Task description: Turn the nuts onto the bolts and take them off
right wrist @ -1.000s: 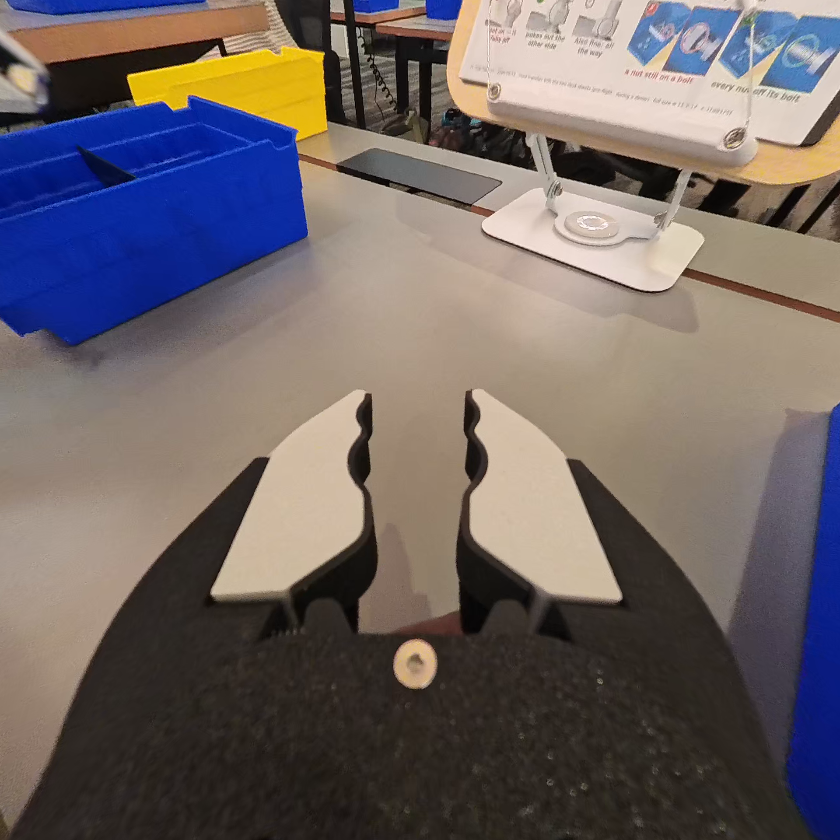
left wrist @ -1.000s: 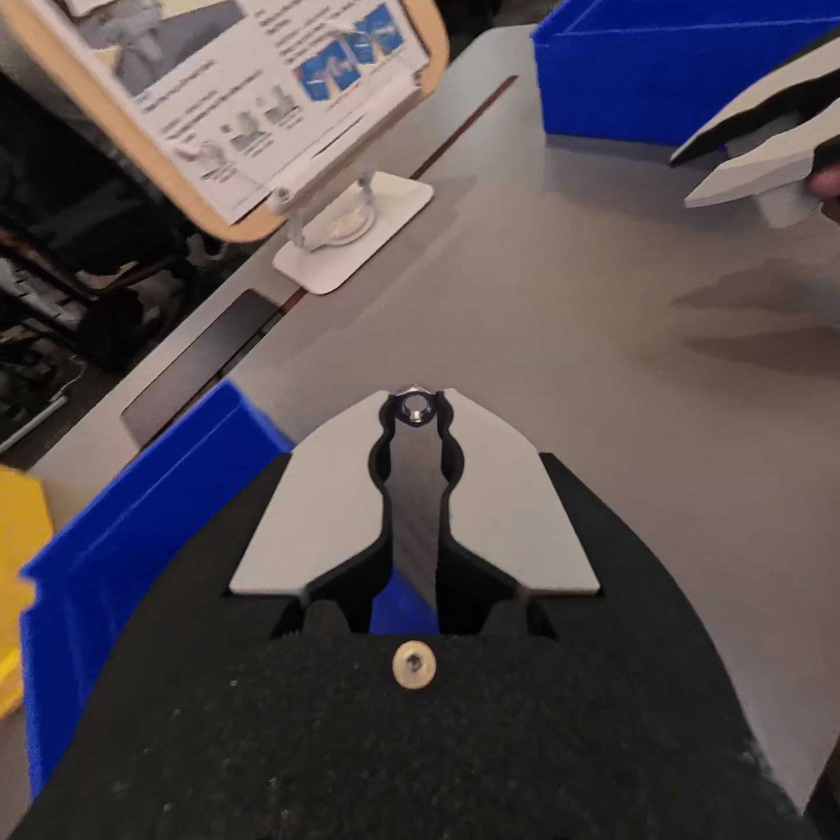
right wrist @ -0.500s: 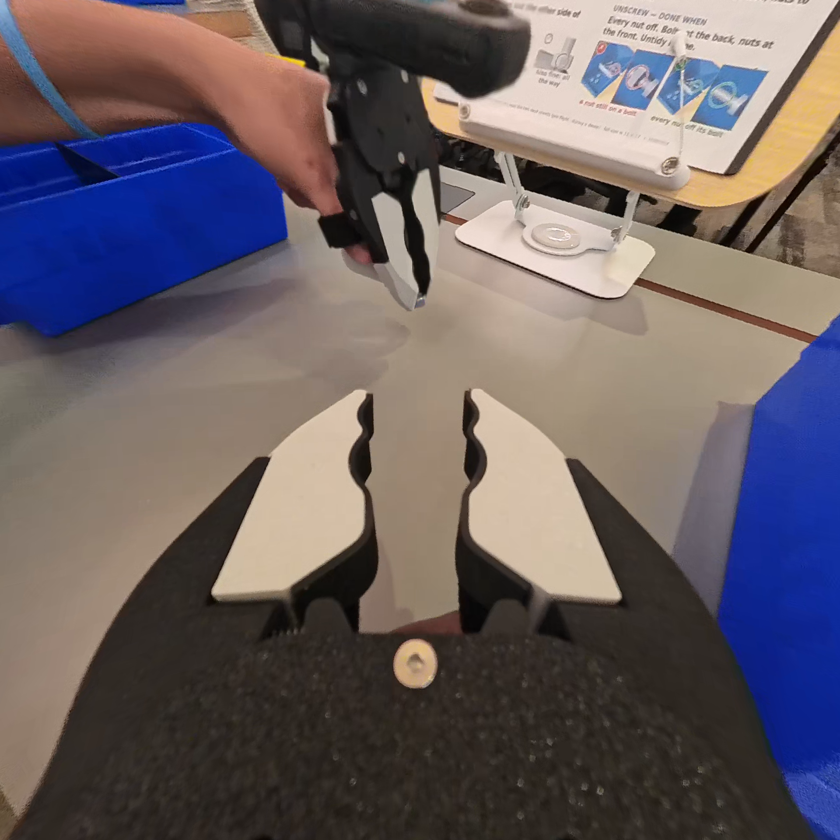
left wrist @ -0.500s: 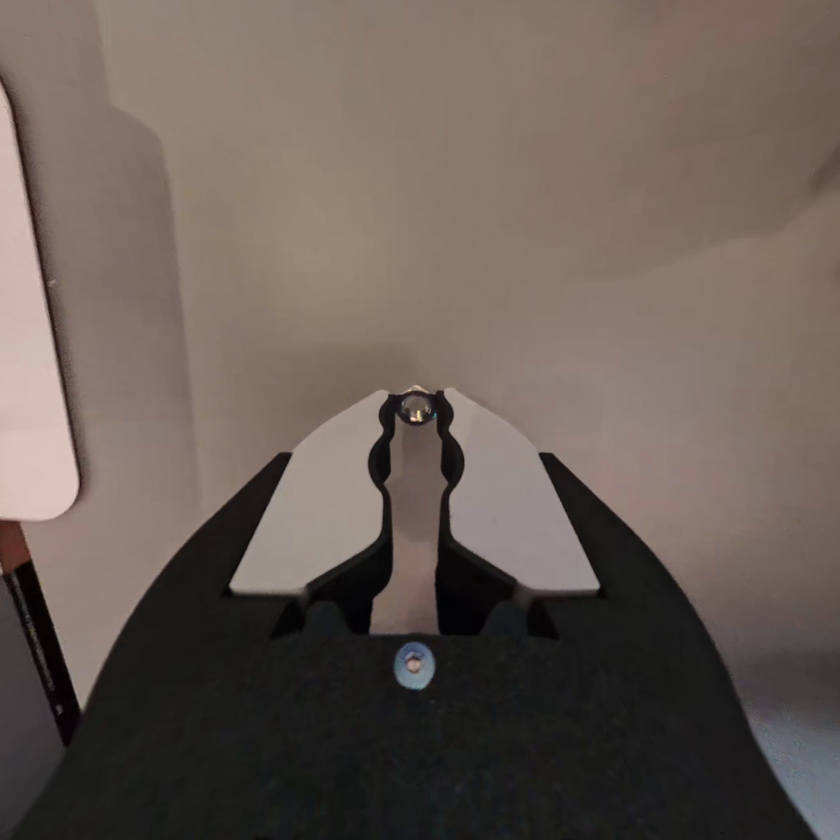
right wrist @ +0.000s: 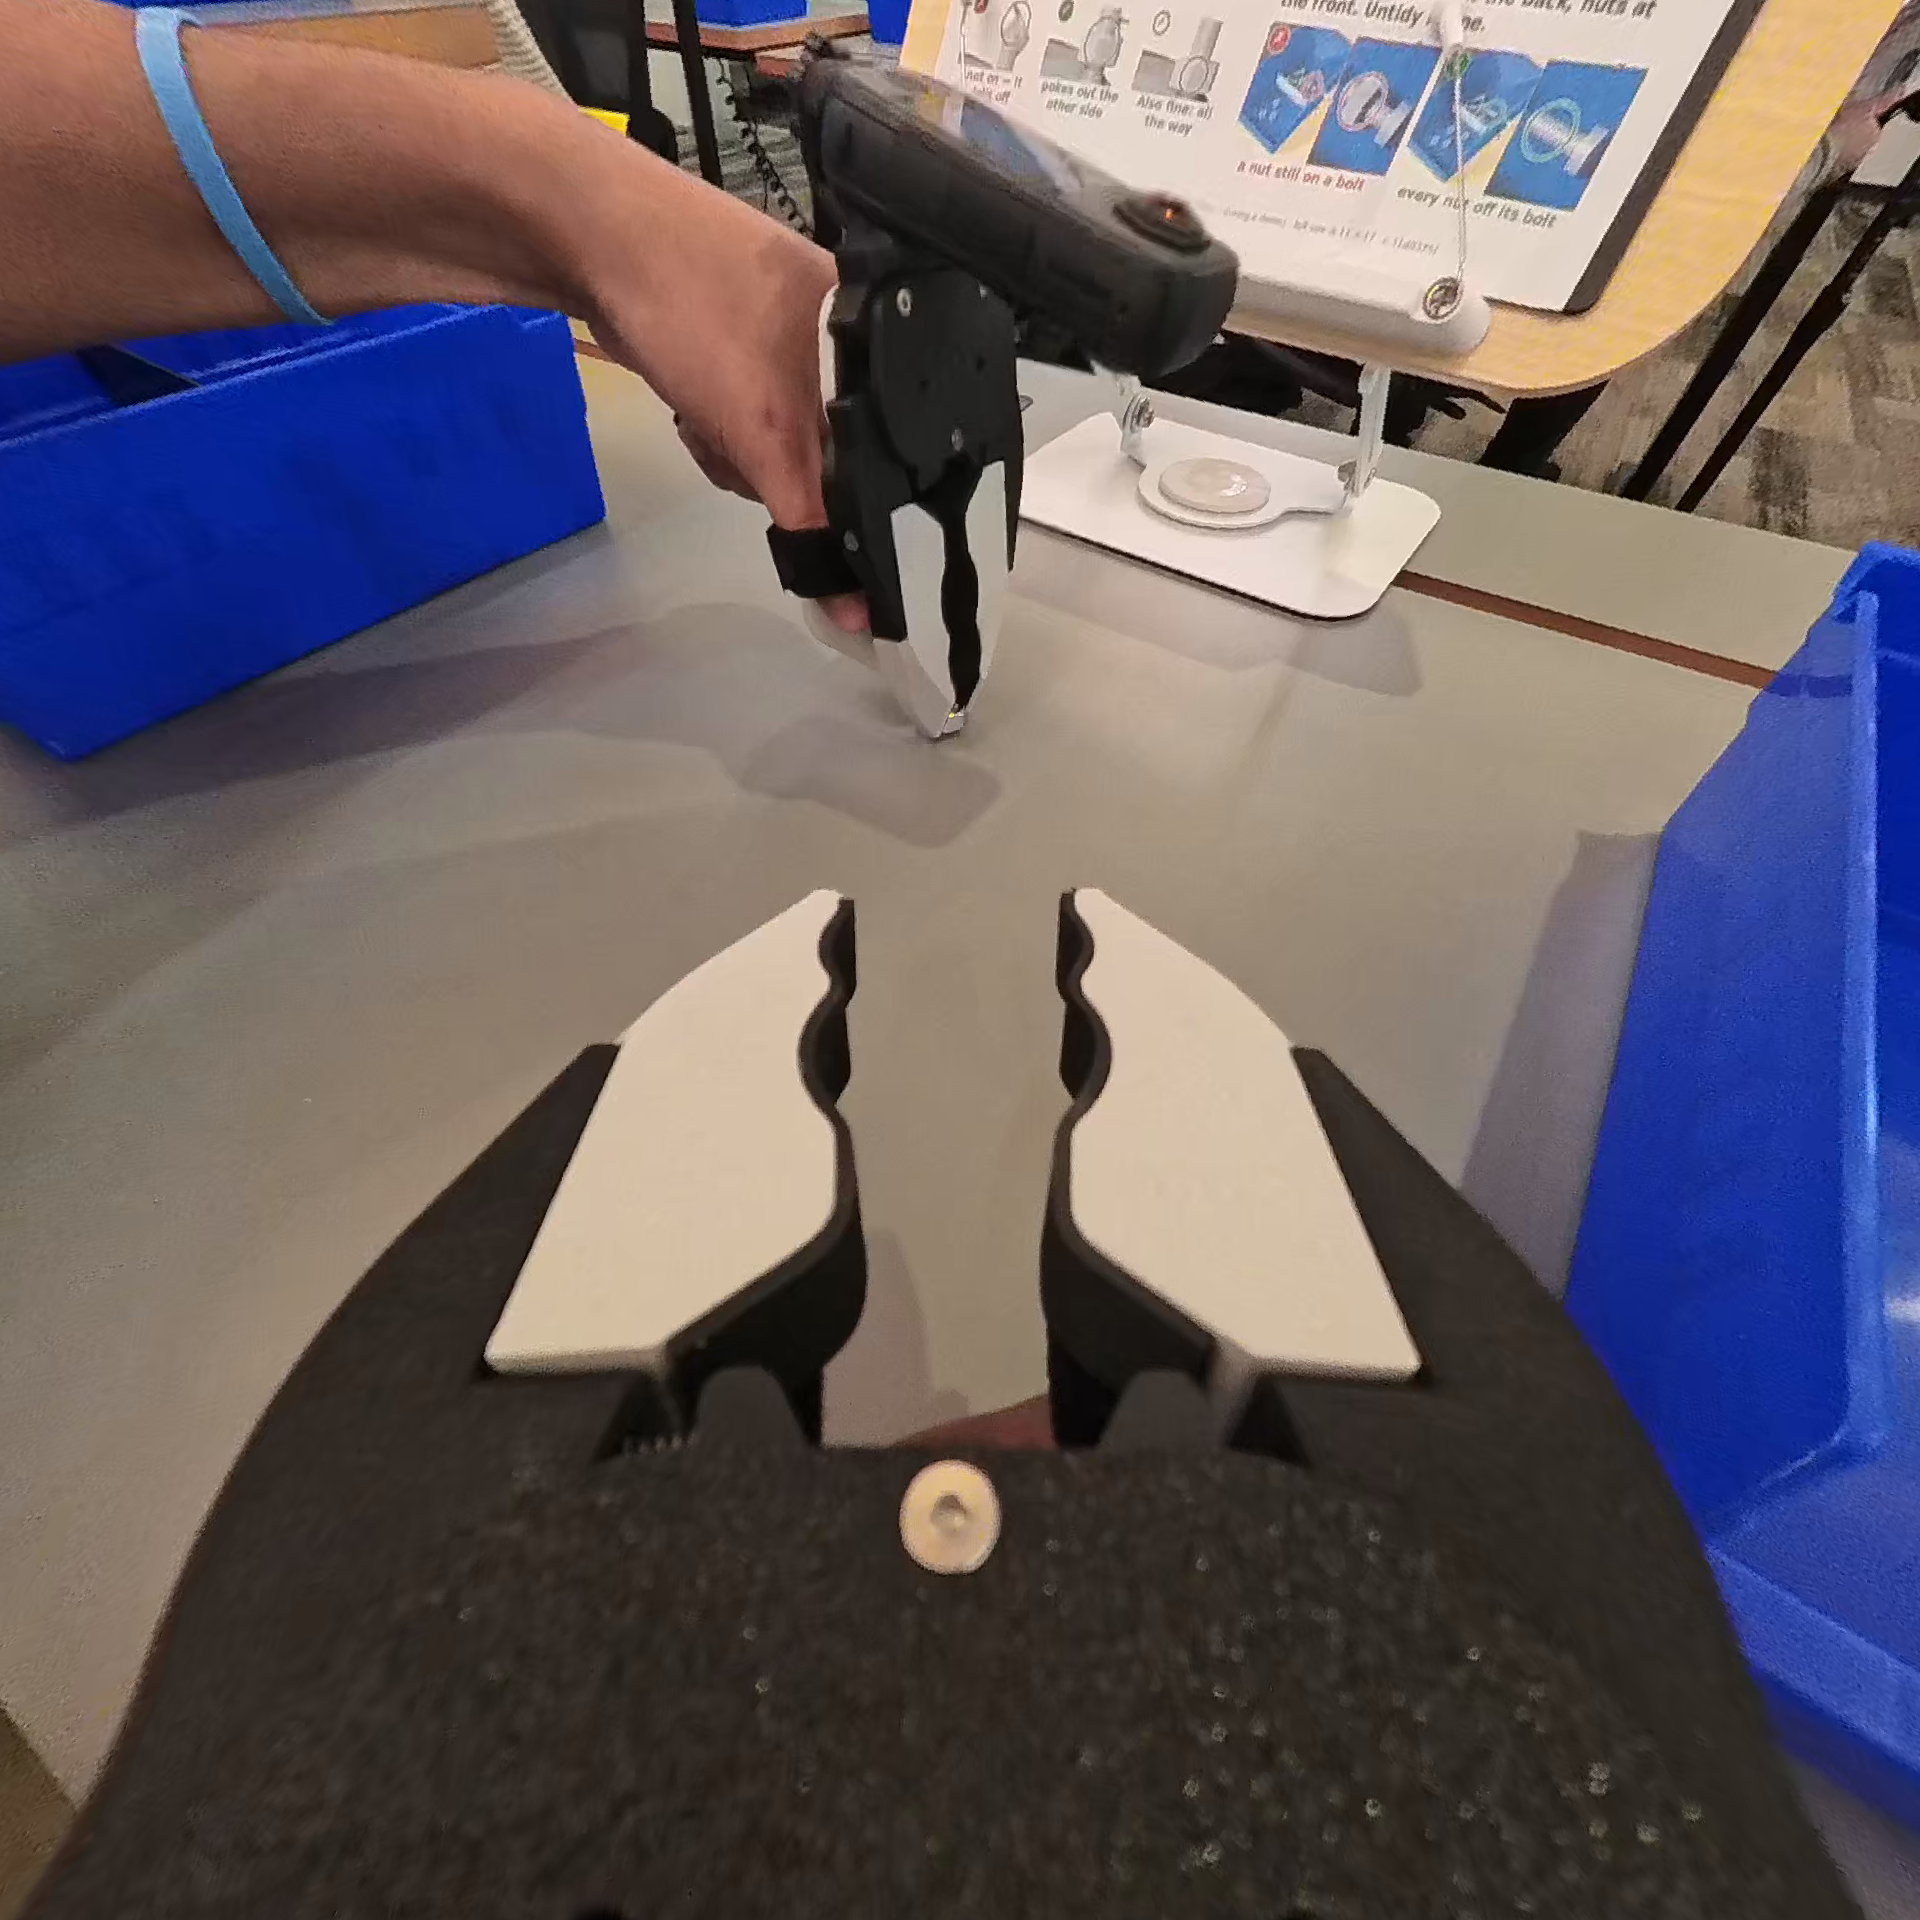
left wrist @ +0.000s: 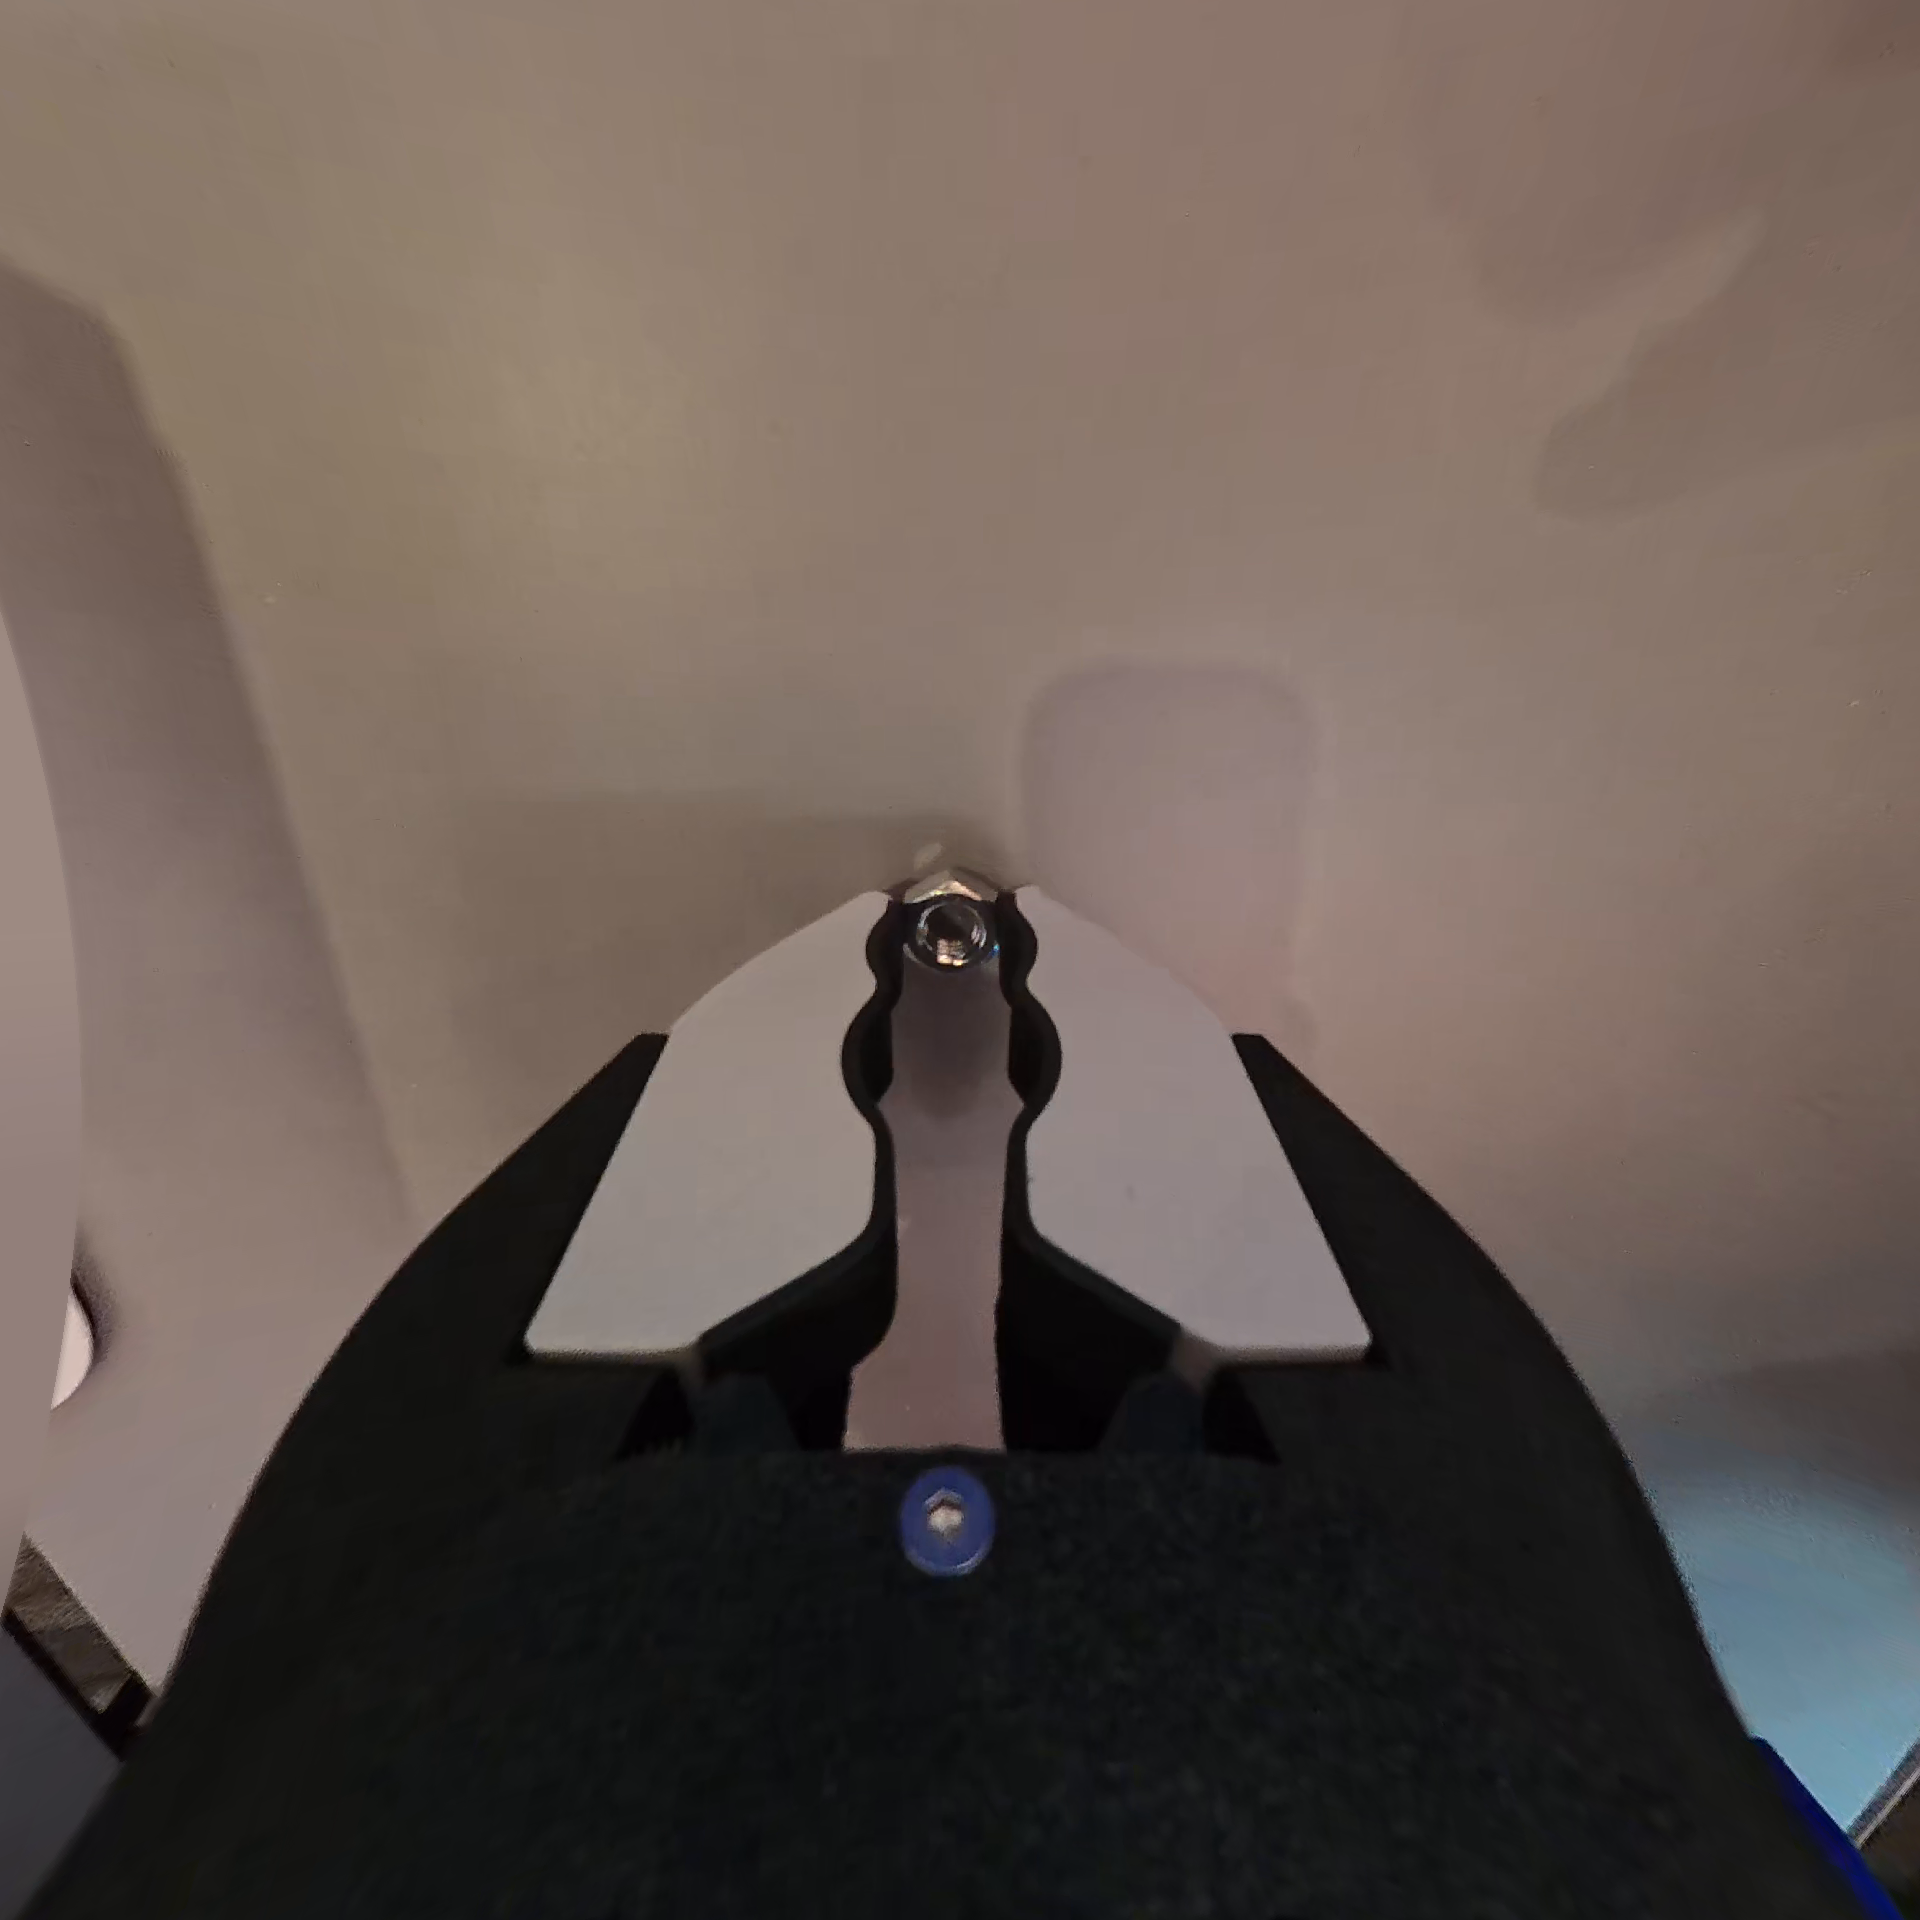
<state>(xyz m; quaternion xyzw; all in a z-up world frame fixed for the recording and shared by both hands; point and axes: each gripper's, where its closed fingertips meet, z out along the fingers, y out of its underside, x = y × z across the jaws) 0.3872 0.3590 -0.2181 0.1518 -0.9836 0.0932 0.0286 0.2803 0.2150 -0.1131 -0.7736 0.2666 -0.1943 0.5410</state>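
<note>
My left gripper (left wrist: 948, 914) is shut on a small silver hex nut (left wrist: 945, 923) held at its fingertips, pointing straight down with the nut at or just above the grey table (left wrist: 935, 416). In the right wrist view the left gripper (right wrist: 940, 717) stands upright over the middle of the table, a hand around it, with the nut (right wrist: 952, 717) at its tip. My right gripper (right wrist: 956, 914) is open and empty, low over the table nearer the front. No bolt is in view.
A blue bin (right wrist: 291, 499) stands at the left and another blue bin (right wrist: 1766, 1143) at the right edge. A white stand base (right wrist: 1236, 509) carrying an instruction board (right wrist: 1351, 135) sits at the back. The person's forearm (right wrist: 416, 187) reaches in from the left. The grippers' ends are close to 20 cm from one another.
My left gripper, still holding the nut, swung from a forward view to pointing down and lowered toward the table middle. My right gripper stayed open and shifted slightly.
</note>
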